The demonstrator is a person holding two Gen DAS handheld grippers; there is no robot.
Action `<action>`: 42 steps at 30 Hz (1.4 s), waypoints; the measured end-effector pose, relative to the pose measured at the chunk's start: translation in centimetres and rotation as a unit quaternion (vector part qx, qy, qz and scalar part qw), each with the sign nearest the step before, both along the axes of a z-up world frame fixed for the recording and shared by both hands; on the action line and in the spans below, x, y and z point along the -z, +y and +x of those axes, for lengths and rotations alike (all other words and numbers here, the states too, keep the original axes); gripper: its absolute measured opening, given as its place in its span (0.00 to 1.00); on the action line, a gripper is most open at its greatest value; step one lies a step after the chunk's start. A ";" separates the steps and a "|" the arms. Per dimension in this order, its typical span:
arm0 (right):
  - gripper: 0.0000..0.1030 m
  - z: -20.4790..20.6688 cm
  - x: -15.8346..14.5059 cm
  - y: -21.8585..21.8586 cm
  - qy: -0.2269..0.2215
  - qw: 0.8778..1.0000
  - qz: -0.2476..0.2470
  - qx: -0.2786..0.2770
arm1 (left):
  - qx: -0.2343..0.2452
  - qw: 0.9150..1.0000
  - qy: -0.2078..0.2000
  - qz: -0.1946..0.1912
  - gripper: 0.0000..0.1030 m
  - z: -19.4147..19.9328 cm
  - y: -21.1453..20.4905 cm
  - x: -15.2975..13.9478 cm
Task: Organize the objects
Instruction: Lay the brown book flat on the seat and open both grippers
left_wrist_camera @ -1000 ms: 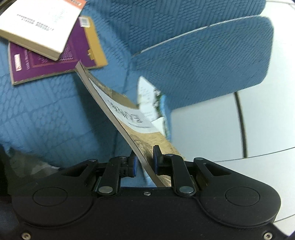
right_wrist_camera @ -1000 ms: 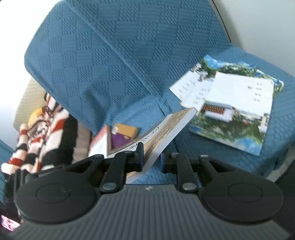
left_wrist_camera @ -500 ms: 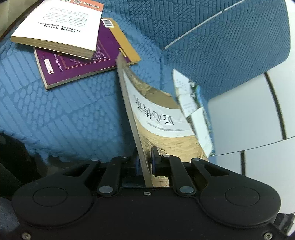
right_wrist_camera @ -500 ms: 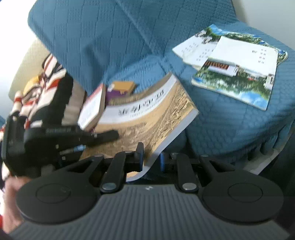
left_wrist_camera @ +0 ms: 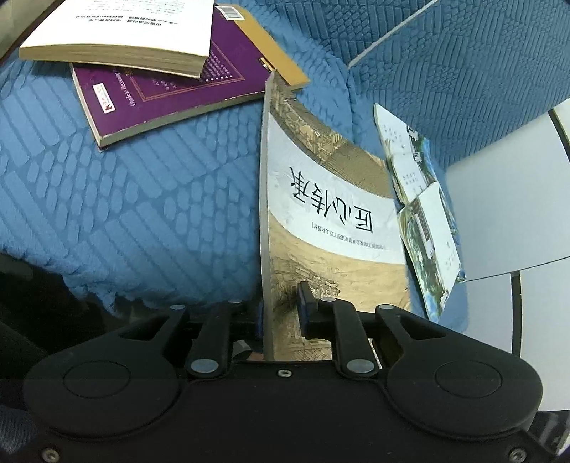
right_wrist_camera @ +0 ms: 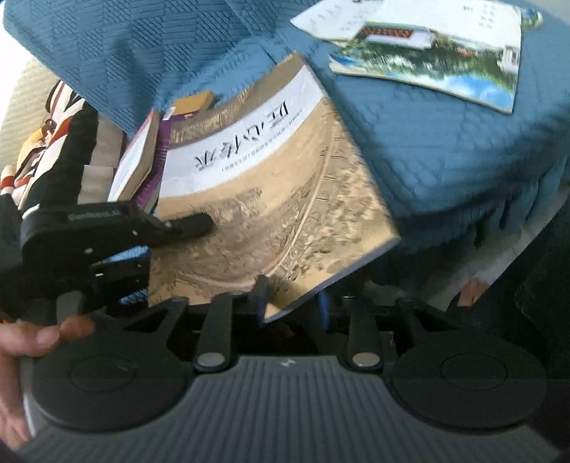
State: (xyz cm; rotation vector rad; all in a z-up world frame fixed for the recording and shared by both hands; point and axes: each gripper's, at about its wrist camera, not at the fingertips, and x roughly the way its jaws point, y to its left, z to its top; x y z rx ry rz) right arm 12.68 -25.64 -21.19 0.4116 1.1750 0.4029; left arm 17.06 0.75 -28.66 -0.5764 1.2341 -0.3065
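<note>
While the tan book comes down toward the blue seat cover:
Step in hand: setting the tan book [left_wrist_camera: 331, 220] down on the blue cover [left_wrist_camera: 142, 213], probably the release.
Left gripper [left_wrist_camera: 281, 313]: jaws opening; the book's near edge stands between them, against the left pad, with a gap at the right pad.
Right gripper [right_wrist_camera: 290, 302]: jaws opening; the book's near corner lies between them, the left finger touching the cover, the right pad clear.
Tan book's place: straight ahead of both grippers, tilted, its far corner just at the purple book [left_wrist_camera: 171, 92].
Next move: I judge both grippers must let go fully and back away without dragging the book.
Count, books: three, tan, purple, and a white book [left_wrist_camera: 117, 32] on the purple one.
Count, booklets: apparently two picture booklets [right_wrist_camera: 438, 53], overlapping, beyond the right gripper.
Count, grippers: two.
</note>
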 end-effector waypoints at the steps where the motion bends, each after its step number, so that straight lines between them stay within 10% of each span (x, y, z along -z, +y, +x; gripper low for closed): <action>1: 0.38 0.0 0.1 -0.2 0.005 1.000 0.004 0.005 | 0.001 1.000 -0.001 0.003 0.18 0.0 -0.1 -0.1; 6: 0.45 0.0 0.1 -0.7 0.023 1.000 -0.002 0.021 | 0.006 0.999 -0.010 0.030 0.38 -0.3 -0.3 -0.9; 10: 0.74 0.1 -1.3 -1.3 0.016 0.999 -0.025 0.031 | 0.003 0.998 -0.035 0.059 0.46 -0.7 0.2 -3.0; 29: 0.73 0.1 -15.6 -1.4 -0.180 0.984 -0.012 -0.013 | 0.010 0.971 -0.224 0.079 0.51 -5.7 1.3 -19.9; 42: 0.73 -2.4 -19.4 -0.8 -0.240 0.969 0.011 -0.064 | -0.021 0.955 -0.279 0.099 0.52 -10.5 1.6 -23.3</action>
